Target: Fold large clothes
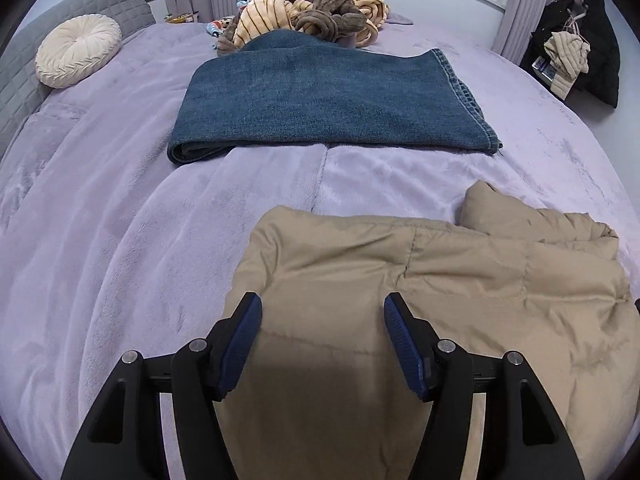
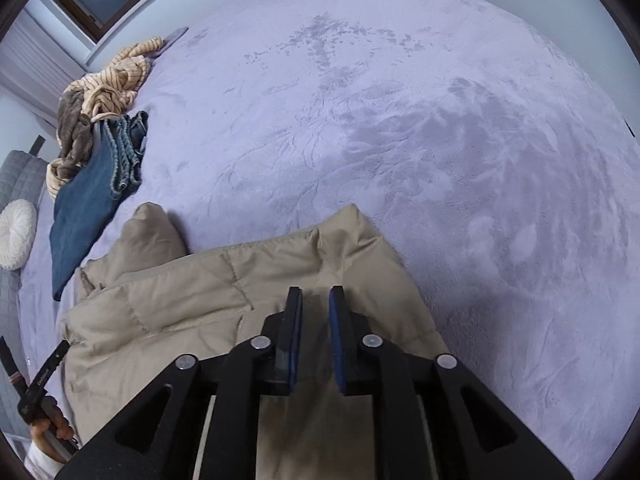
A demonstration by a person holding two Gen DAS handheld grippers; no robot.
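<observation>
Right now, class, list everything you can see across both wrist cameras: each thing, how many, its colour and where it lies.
puffer jacket: one, tan, near edge of the bed, below both grippers
jeans: one pair, blue denim, folded, mid-bed beyond the jacket
clothes heap: one pile, striped cream and brown, far end of the bed, partly under the jeans
round cushion: one, cream, by the grey headboard
bed cover: one, lilac, plush, under everything
hanging coats: dark and beige, by the curtain at right
left gripper: black with blue pads, open over the jacket
right gripper: black with blue pads, narrow gap, nothing clamped
hand: one, holding the left gripper's handle
</observation>
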